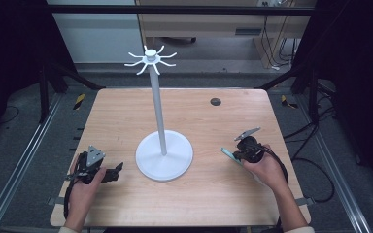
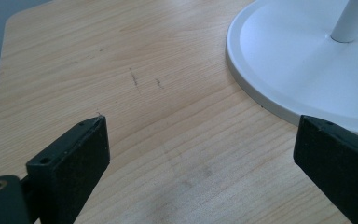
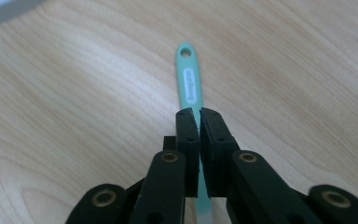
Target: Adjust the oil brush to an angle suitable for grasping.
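A white stand rises from the middle of the wooden table (image 1: 209, 194), with a round base (image 1: 175, 165), a thin pole (image 1: 158, 107) and a ring of hooks (image 1: 150, 58) at its top. My right gripper (image 1: 238, 155) hovers to the right of the base, shut on a slim teal handle (image 1: 229, 154). In the right gripper view the teal handle (image 3: 189, 79) sticks out past the gripper (image 3: 199, 113), showing a hole at its far end and a white label. My left gripper (image 1: 118, 170) rests left of the base, open (image 2: 200, 128) and empty, with the base rim (image 2: 261, 88) just ahead.
A small black round insert (image 1: 215, 101) sits in the tabletop at the back right. Metal rails (image 1: 24, 155) run along both sides of the table, and cables (image 1: 315, 179) trail off to the right. Bare wood (image 2: 135, 74) lies ahead of the left gripper.
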Demonstrator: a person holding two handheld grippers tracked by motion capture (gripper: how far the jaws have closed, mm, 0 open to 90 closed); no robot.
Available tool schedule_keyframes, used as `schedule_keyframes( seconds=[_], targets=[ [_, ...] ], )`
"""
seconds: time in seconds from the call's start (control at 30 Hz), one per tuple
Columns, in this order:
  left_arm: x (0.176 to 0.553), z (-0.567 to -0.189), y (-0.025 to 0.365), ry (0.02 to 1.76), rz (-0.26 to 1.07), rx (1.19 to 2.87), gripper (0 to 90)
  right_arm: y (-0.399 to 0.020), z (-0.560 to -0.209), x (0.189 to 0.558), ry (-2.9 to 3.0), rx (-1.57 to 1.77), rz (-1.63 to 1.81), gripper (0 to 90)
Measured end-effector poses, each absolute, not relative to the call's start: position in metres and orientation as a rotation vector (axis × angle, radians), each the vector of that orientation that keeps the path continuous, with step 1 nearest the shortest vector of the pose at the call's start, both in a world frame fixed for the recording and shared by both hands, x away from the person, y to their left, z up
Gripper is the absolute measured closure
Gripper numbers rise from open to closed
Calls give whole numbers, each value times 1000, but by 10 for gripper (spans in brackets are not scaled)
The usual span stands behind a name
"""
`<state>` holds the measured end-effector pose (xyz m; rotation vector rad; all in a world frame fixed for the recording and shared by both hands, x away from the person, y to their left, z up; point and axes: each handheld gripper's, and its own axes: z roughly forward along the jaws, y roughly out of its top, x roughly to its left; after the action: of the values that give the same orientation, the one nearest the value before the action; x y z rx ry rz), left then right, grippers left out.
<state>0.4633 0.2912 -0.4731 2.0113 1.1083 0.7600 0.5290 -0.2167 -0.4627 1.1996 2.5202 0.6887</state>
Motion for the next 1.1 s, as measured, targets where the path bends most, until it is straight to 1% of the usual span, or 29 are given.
schedule_keyframes(
  seconds=[0.3, 0.6, 0.83, 1.1],
  targets=[
    [463, -473, 291, 1110, 761, 2010, 32, -226, -456, 522, 2577, 1201, 574, 750],
    [464, -473, 292, 1111, 759, 2012, 32, -229, -458, 522, 2643, 1202, 493, 684],
    [464, -473, 291, 1111, 755, 2016, 32, -228, -453, 527, 2668, 1157, 441, 683],
    [464, -475, 290, 1109, 746, 2023, 32, -227, -455, 532, 2721, 1165, 382, 674]
  ],
)
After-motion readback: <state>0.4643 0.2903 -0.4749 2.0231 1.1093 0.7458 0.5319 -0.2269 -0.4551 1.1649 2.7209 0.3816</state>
